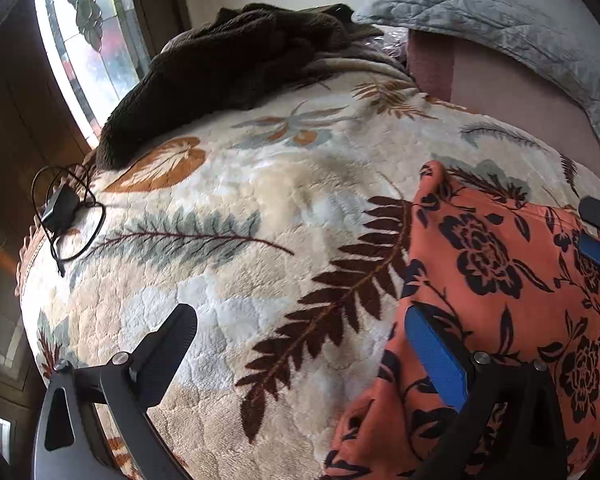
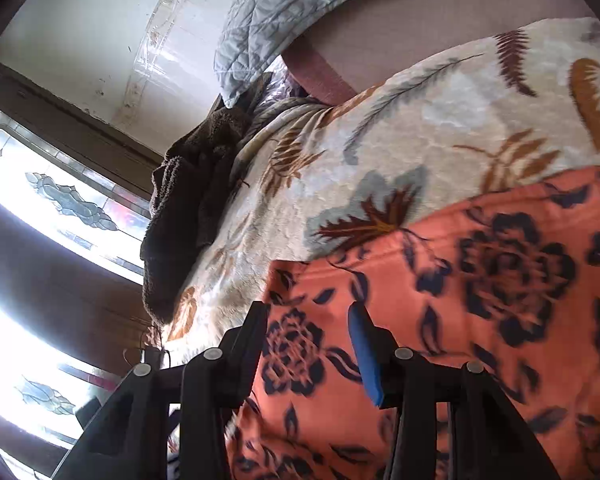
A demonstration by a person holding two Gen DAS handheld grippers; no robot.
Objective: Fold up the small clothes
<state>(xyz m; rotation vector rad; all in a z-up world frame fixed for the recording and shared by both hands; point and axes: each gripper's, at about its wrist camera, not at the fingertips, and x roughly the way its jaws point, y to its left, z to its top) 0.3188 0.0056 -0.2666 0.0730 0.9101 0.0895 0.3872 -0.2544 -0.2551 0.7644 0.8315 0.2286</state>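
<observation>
Orange floral garment (image 1: 500, 280) btwn wide-open left hand-held gripper (image 1: 300, 344) fingers.

Orange garment (image 1: 500, 280), black rose print, at 4 o'clock; cream blanket (image 1: 260, 208), brown, grey, amber leaves; dark brown towel (image 1: 236, 68) at 11; grey quilted pillow (image 1: 480, 12) at 1.

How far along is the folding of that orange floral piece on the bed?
Early, it seems. The orange floral garment lies spread on the leaf-print blanket, no neat fold visible. Both the left gripper and right gripper have open jaws, gripping nothing. Grasping and folding remain.
</observation>
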